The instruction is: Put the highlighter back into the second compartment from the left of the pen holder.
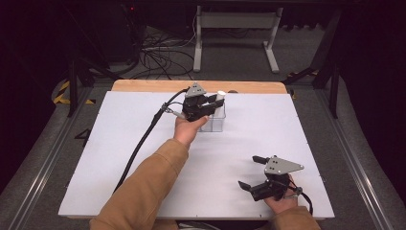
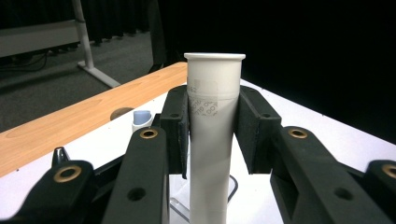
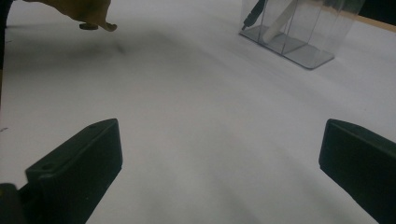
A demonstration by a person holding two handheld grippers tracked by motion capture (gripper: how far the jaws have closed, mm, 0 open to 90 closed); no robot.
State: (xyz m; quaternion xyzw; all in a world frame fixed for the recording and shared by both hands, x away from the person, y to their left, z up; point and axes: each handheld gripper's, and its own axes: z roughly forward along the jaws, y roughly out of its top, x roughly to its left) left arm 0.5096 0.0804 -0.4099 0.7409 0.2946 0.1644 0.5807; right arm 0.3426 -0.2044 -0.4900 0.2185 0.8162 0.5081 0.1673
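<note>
The white table (image 1: 143, 158) carries a clear plastic holder (image 1: 216, 123) toward its far edge, well apart from the near right corner, where the right gripper (image 1: 249, 172) rests low over bare surface. That gripper's jaws stand wide apart with nothing between them, and in the right gripper view the holder (image 3: 308, 42) sits far off at the upper right, so this hand is plainly the farther one and plays no part in the placing. The left gripper (image 1: 210, 103) is right above the holder, its jaws clenched on a white tube (image 2: 212, 140); the pads (image 2: 180, 126) press its two sides a little below the flanged rim. The relation that matters is the tube's long axis: in the left gripper view it runs upright, rim up, its lower end reaching down into the holder's clear wall (image 2: 180, 207) beneath the jaws. In the right gripper view, however, a white shape inside the holder looks tilted across a compartment, though which compartment I cannot tell. A small grey-blue cap (image 2: 141, 119) stands just beside the left jaw. I judge the next move to be a straight lowering along that axis, then a release.
</note>
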